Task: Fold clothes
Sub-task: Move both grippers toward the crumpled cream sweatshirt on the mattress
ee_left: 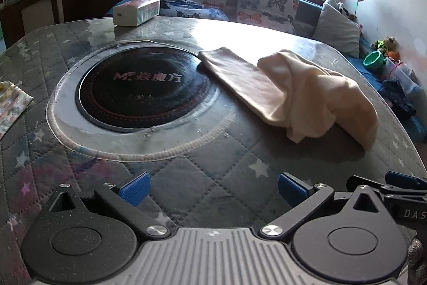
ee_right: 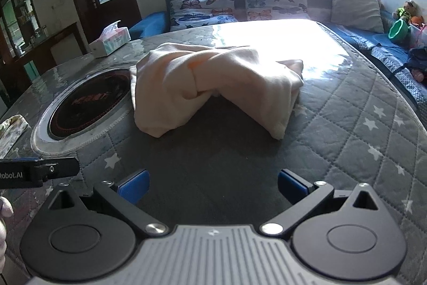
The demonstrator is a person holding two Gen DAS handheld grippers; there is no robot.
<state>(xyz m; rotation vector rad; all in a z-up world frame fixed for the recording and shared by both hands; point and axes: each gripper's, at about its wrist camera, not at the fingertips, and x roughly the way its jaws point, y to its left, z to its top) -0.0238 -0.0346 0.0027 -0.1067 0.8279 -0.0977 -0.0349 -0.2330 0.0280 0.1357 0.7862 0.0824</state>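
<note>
A cream garment (ee_left: 296, 90) lies crumpled on the quilted grey table cover (ee_left: 218, 172), one flat part stretching toward the round black cooktop (ee_left: 144, 87). In the right wrist view the garment (ee_right: 213, 82) is bunched in a heap straight ahead. My left gripper (ee_left: 213, 188) is open and empty, above the table cover, short of the garment. My right gripper (ee_right: 212, 186) is open and empty, a little before the heap. The right gripper's side shows at the right edge of the left wrist view (ee_left: 400, 186).
A tissue box (ee_left: 136, 11) stands at the table's far left. A patterned cloth (ee_left: 10, 103) lies at the left edge. A blue sofa with butterfly cushions (ee_right: 240, 4) runs behind the table. Toys and a green bowl (ee_right: 399, 30) sit on the right.
</note>
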